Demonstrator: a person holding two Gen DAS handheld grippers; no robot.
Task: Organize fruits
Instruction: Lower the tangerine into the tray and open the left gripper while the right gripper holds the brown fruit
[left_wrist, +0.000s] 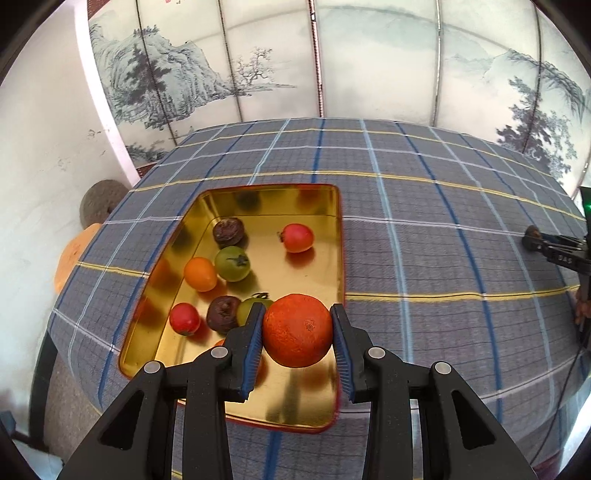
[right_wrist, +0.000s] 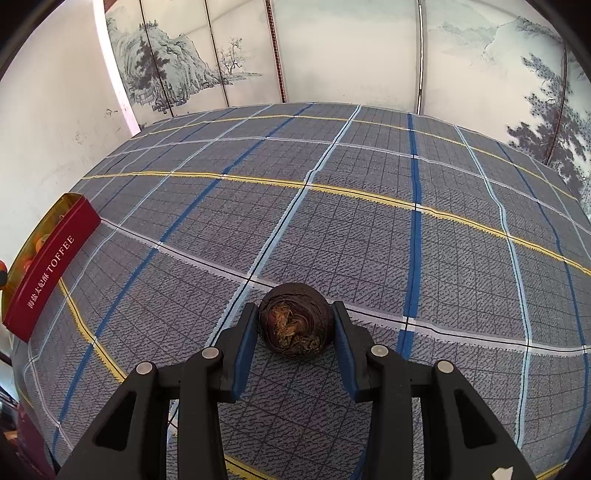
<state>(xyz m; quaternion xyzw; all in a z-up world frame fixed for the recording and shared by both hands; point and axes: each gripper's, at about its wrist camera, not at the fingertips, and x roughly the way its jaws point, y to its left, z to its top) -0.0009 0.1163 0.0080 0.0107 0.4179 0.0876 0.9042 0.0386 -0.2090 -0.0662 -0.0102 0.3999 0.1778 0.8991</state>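
In the left wrist view the gold tin (left_wrist: 334, 236) is crowded along its left half, with a dark fruit (left_wrist: 229, 232), a green tomato (left_wrist: 232, 263), an orange one (left_wrist: 200, 274) and a red one (left_wrist: 184, 318) clustered there; one red tomato (left_wrist: 297, 238) sits alone at centre-right, leaving bare gold floor around it; the plaid tablecloth (left_wrist: 461, 266) lies open across the right of the frame; in the right wrist view the cloth is clear across centre and right, the tin's red wall (right_wrist: 51, 266) blocking only the far left edge.
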